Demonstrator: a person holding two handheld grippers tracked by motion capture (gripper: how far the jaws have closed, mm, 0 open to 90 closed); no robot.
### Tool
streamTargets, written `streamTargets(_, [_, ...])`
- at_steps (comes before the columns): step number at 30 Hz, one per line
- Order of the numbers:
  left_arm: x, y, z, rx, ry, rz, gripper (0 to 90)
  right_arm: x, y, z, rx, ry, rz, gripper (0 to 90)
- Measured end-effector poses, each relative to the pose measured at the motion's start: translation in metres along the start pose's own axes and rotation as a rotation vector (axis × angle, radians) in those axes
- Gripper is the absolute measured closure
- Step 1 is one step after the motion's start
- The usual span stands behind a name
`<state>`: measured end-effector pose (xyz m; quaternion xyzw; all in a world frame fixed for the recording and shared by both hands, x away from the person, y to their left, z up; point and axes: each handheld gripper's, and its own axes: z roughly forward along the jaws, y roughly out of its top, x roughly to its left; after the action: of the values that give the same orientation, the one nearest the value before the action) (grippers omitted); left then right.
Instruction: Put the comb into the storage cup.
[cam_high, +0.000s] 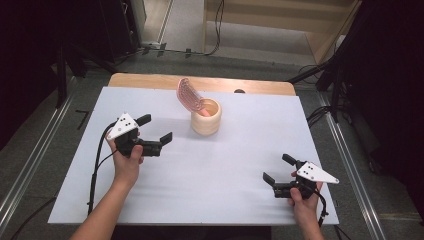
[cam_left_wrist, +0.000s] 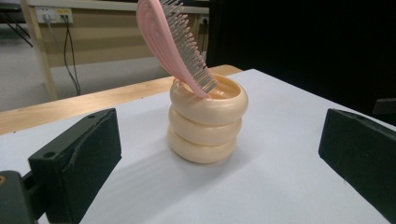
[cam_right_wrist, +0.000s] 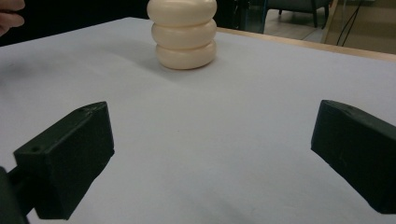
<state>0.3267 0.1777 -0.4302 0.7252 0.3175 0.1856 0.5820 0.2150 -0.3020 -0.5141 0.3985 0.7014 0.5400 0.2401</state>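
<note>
A cream ribbed holder (cam_high: 206, 118) made of three stacked rings stands upright near the table's far middle. A pink hairbrush (cam_high: 189, 94) leans out of it, handle down, bristles facing right. In the left gripper view the holder (cam_left_wrist: 207, 121) and brush (cam_left_wrist: 173, 43) stand straight ahead between the jaws. My left gripper (cam_high: 154, 128) is open, a short way to the left of the holder, and holds nothing. My right gripper (cam_high: 278, 168) is open and empty near the front right, pointing toward the holder (cam_right_wrist: 184, 33).
A white sheet (cam_high: 200, 165) covers the wooden table (cam_high: 150, 80), whose bare strip shows at the far edge. Cables trail from both grippers. Grey floor, metal rails and dark stands surround the table.
</note>
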Motion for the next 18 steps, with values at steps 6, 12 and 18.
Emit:
streamTargets(6, [0.001, -0.006, -0.011, 0.0, 0.011, -0.001, 0.0, 0.0, 0.0, 0.0, 0.0, -0.001, -0.001, 0.0])
streamTargets(12, [0.001, -0.009, -0.022, -0.008, 0.023, 0.003, 0.0, 0.0, 0.0, 0.001, -0.002, -0.002, -0.004, 0.0])
streamTargets(18, [0.0, -0.012, -0.031, 0.0, 0.044, 0.02, 0.0, 0.001, 0.0, 0.001, -0.002, -0.005, -0.004, 0.0])
